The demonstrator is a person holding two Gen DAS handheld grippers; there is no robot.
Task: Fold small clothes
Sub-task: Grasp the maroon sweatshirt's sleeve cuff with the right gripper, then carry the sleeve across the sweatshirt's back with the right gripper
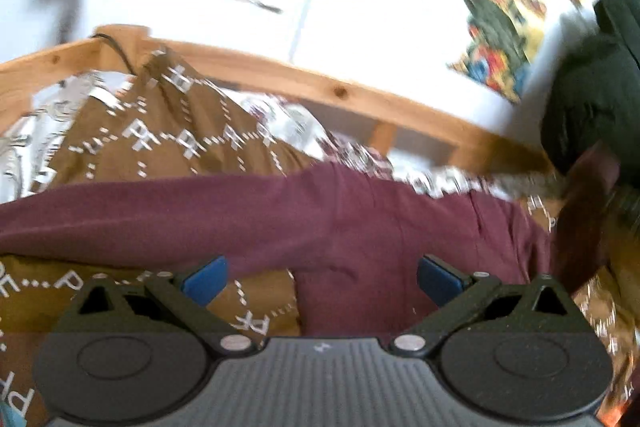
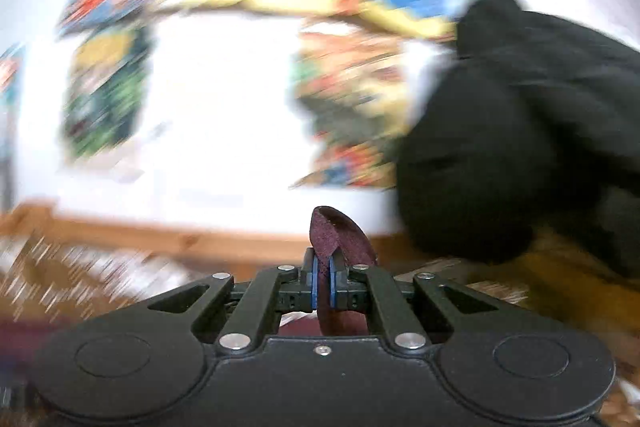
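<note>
Maroon garment [image 2: 340, 239] pinched in right hand-held gripper [image 2: 324, 287] — left hand-held gripper [image 1: 322, 281] spread above it.

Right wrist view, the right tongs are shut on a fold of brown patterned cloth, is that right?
Not quite. The right tongs are shut, but on a fold of the maroon garment, not brown patterned cloth. The right wrist view shows the maroon fabric pinched between the blue pads.

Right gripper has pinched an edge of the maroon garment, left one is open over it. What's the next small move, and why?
Probably carry the pinched edge across the garment and lay it down to make the fold. The right gripper is shut on a fold of the maroon garment, which lies spread across the brown patterned blanket. The left gripper hovers open above the cloth, free to pin the near side.
</note>
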